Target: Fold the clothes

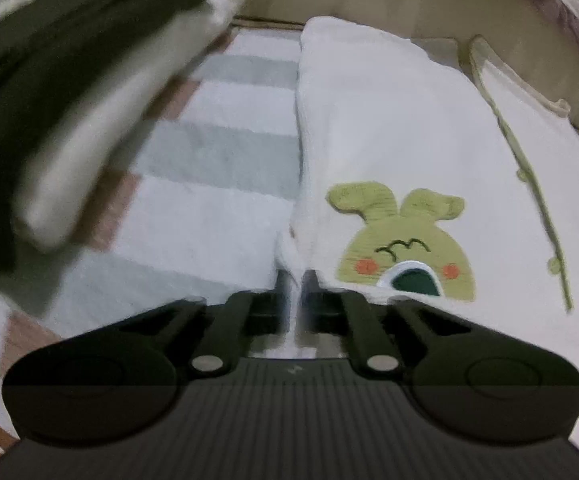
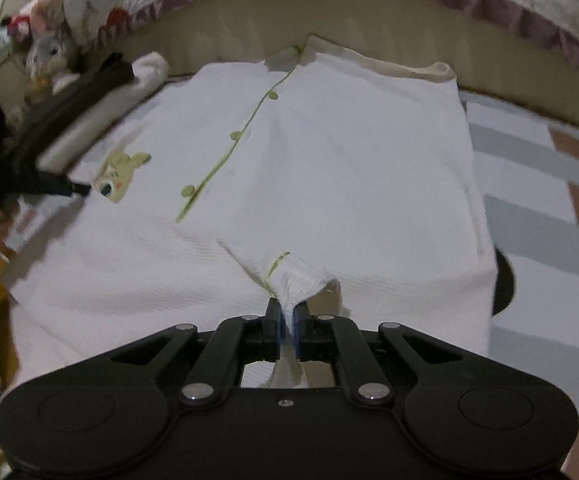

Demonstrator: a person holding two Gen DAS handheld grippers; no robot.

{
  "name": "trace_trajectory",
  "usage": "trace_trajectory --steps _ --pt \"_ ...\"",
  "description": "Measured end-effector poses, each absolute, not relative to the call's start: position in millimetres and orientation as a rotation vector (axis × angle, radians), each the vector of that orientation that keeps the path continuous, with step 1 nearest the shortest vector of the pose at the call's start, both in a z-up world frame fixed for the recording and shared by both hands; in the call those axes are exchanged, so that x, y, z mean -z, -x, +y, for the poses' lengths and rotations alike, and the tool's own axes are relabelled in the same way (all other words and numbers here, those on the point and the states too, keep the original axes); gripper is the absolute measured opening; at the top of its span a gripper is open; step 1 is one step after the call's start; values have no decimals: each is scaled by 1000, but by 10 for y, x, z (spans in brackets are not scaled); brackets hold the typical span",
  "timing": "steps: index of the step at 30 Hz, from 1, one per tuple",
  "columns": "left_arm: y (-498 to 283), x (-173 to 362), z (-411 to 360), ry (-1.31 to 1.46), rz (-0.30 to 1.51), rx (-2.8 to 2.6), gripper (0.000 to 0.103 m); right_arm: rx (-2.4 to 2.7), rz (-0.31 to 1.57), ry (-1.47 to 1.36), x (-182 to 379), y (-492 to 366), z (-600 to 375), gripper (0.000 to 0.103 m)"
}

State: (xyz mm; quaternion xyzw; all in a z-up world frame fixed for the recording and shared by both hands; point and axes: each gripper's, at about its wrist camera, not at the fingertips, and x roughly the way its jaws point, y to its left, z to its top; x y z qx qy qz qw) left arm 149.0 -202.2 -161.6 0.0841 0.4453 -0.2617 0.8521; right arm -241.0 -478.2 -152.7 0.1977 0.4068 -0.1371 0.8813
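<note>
At the far left of the right wrist view, a grey stuffed toy point(image 2: 49, 58) sits beside a heap of patterned bedding, and just right of it a folded stack of clothes point(image 2: 89, 96), dark on top and pale beneath, lies along the left edge of the striped blanket point(image 2: 537, 208) that covers the bed. In the left wrist view the same stack fills the upper left, blurred, with a white rolled piece at its far end.

The left tool point(image 1: 292, 276) shows in the right wrist view as a dark arm reaching in from the left; its tip meets the left edge of the white shirt point(image 2: 349, 168), just beside a green rabbit patch point(image 2: 119, 174). Seen from its own camera, its fingers are drawn together on a fold of the shirt's edge, with white fabric bunched between them and the rabbit patch lying just to the right, upside down.

The shirt lies spread flat on the blanket, collar at the far side against a beige bed rail point(image 2: 369, 32), near hem toward the camera. A green stitched line with small round buttons point(image 2: 237, 135) runs from the collar diagonally toward the near left.

The right tool point(image 2: 287, 312) is at the middle of the near hem, its blue-padded fingers pressed together on a gathered peak of white fabric that rises slightly off the blanket. To the right, the blanket's grey, white and reddish-brown blocks lie uncovered, and a dark round shape shows at the shirt's near right edge.
</note>
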Motion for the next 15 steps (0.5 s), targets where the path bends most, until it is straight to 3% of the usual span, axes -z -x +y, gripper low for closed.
trace_trajectory --steps 4,8,9,10,11,12,14,15 --pt "-1550 1483 -1851 -284 778 362 0 355 900 -402 1649 2383 -4840 6" --pt "-1733 1569 -1469 32 964 382 1 392 940 -366 1796 2349 -4820 7" --pt "-1693 1530 -1457 37 970 398 3 405 947 -345 1807 2346 -4809 18" --pt "-1623 1470 -1481 7 960 407 4 424 949 -315 1793 2351 -4796 38" --pt "-1540 1419 -1521 -28 956 423 8 443 948 -285 1770 2360 -4784 44" --pt "-1457 1370 -1563 -63 952 440 13 451 943 -266 1741 2374 -4773 49" --pt "-1363 1373 -1611 -72 998 486 31 449 926 -243 1673 2409 -4741 49" --pt "-1293 1391 -1639 -78 1019 499 31 444 918 -231 1637 2427 -4712 49"
